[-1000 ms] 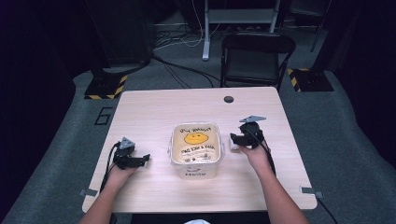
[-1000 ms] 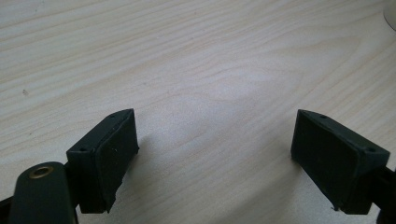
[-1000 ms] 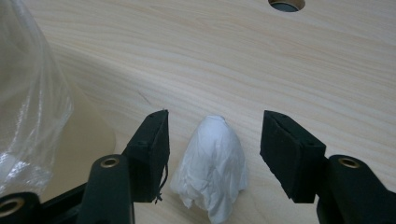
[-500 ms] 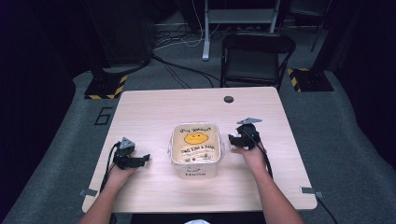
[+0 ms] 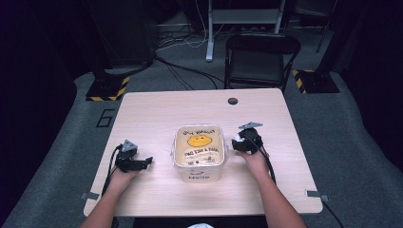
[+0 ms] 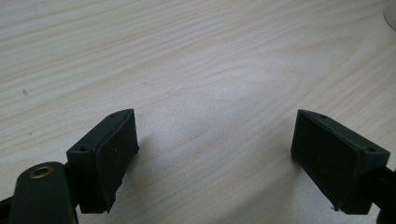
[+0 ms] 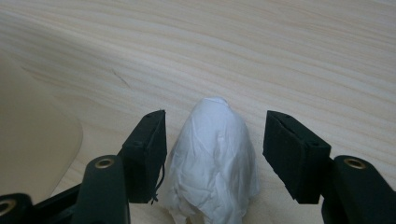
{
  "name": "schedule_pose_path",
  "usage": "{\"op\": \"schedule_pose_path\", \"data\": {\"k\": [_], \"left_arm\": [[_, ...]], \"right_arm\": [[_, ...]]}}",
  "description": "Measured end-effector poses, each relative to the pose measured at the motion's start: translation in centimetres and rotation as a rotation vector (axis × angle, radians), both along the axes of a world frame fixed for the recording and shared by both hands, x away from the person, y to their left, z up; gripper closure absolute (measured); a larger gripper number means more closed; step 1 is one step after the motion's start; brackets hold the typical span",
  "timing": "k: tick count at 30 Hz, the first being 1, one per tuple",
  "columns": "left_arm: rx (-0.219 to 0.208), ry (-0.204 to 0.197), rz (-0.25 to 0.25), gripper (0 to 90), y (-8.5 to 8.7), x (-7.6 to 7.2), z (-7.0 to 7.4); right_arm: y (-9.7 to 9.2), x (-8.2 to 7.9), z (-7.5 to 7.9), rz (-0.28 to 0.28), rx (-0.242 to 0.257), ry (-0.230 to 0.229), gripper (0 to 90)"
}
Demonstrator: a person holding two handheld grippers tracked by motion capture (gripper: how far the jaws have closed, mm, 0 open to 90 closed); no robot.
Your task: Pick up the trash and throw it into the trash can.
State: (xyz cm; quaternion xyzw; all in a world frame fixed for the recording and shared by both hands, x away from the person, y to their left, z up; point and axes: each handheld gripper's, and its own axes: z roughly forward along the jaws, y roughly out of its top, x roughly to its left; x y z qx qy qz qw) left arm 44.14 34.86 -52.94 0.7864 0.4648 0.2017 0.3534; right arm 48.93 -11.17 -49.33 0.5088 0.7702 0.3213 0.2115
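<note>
A clear tub [image 5: 198, 153] with a yellow smiley-face lid stands at the middle of the wooden table [image 5: 157, 114]. My right gripper [image 5: 237, 142] rests on the table just right of the tub. A crumpled white tissue [image 7: 212, 161] lies on the wood between its jaws. The right gripper [image 7: 215, 140] has just been opening; its pads [image 7: 286, 149] stand slightly off the tissue on each side. My left gripper [image 5: 148, 162] sits left of the tub and points at it. The left gripper [image 6: 215, 149] is open over bare wood.
A small dark round cap [image 5: 232, 101] is set in the table near its far edge. A black folding chair [image 5: 259, 59] stands behind the table. The tub's rounded side [image 7: 32, 140] is close on the left in the right gripper view.
My right gripper has sunk a little toward the tabletop beside the tub. The left hand and the tub have stayed where they were.
</note>
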Motion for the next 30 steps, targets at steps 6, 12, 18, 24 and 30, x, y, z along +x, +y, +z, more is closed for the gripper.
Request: {"op": "schedule_pose_path", "data": {"k": [6,12,18,24,30], "left_arm": [[0.000,0.000,0.000,14.8,0.0,0.0,0.0],[0.000,0.000,-0.001,14.8,0.0,0.0,0.0],[0.001,-0.002,-0.003,14.8,0.0,0.0,0.0],[0.000,0.000,-0.004,14.8,0.0,0.0,0.0],[0.002,-0.001,-0.005,14.8,0.0,0.0,0.0]], "right_arm": [[0.3,0.1,-0.5,0.013,-0.024,0.016,44.5],[0.5,0.1,-0.7,0.013,-0.034,0.013,51.7],[0.1,0.0,-0.6,0.017,-0.013,0.013,57.0],[0.1,0.0,-0.5,0.040,-0.010,0.011,58.5],[-0.1,-0.2,0.5,0.041,0.012,0.015,58.6]]}}
